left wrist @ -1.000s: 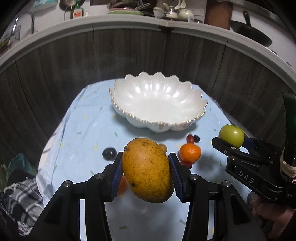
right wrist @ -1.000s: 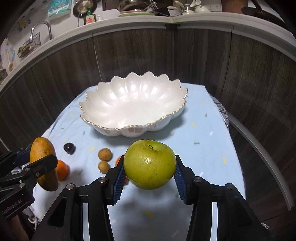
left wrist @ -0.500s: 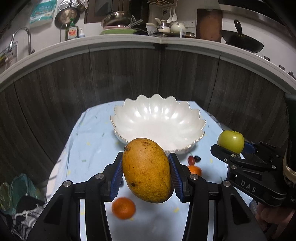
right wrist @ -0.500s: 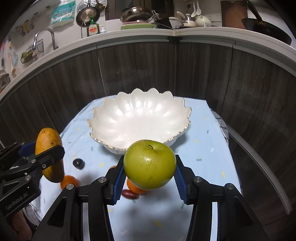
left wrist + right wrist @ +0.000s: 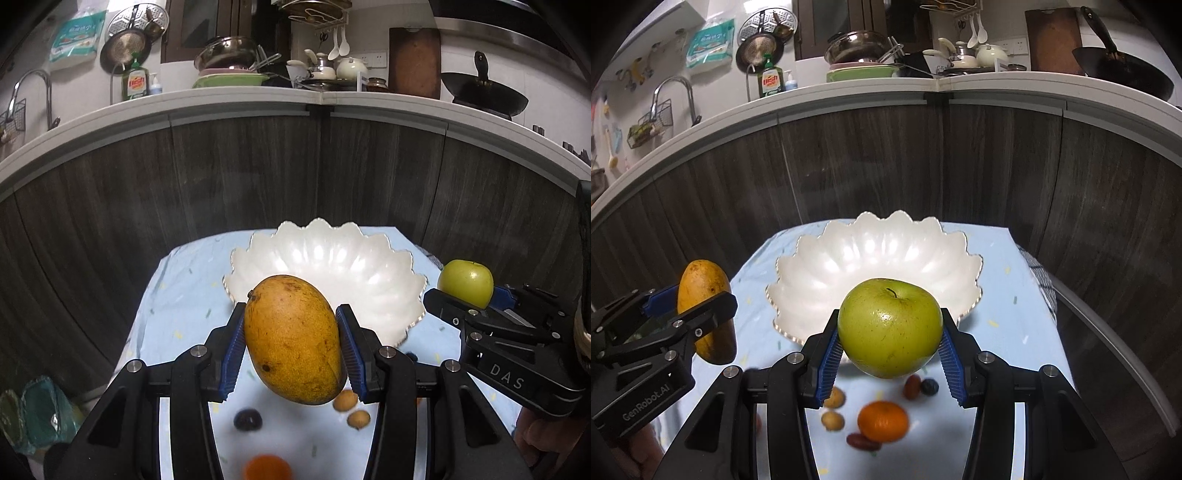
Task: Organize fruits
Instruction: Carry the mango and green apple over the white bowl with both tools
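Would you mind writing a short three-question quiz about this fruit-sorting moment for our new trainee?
1. True or false: the white scalloped bowl already holds fruit.
2. Which fruit is clamped in the left gripper? A) green apple B) mango C) orange
3. Fill in: the orange lies on the light blue ____, not in the bowl.

Key
1. False: the part of its inside that shows is bare.
2. B: the mango sits between the blue pads, off the table; the green apple is clamped in the right gripper.
3. Tablecloth, beside several small fruits.
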The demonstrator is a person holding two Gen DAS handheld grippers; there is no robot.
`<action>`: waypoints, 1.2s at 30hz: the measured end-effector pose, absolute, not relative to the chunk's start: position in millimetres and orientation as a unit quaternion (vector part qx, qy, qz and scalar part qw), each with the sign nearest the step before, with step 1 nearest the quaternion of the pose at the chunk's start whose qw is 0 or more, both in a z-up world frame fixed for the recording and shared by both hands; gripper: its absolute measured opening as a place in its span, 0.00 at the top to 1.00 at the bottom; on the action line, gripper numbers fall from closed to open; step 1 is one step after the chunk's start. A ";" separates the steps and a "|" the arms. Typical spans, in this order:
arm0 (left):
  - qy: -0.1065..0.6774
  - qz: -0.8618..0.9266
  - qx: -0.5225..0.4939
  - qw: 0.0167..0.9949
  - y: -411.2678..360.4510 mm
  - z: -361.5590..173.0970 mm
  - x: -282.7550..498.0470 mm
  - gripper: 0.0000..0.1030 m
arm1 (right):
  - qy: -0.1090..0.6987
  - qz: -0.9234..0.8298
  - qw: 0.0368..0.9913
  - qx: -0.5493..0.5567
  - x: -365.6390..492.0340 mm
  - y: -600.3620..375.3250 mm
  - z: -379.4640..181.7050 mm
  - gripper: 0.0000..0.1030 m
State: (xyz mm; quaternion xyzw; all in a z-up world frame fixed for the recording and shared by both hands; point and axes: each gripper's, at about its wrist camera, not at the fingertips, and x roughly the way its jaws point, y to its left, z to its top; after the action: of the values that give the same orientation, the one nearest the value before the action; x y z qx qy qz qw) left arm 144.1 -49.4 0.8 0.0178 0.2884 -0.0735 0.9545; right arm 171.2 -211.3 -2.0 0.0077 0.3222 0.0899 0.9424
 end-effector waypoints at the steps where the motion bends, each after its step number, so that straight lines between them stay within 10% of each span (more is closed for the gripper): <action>1: 0.287 -0.076 0.019 0.955 -49.7 1.0 147.8 0.55 | 0.321 0.088 0.943 0.008 174.2 -211.2 -2.2 0.52; 36: 0.293 -0.113 0.014 0.949 -54.0 -33.1 290.2 0.55 | 0.336 0.033 0.941 0.022 308.5 -228.0 -35.2 0.52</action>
State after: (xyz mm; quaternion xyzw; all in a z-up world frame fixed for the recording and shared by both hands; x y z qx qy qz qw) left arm 290.2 -54.0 -33.1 0.0141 0.2933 -0.1128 0.9492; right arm 308.5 -228.0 -35.2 0.0217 0.3356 0.0335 0.9412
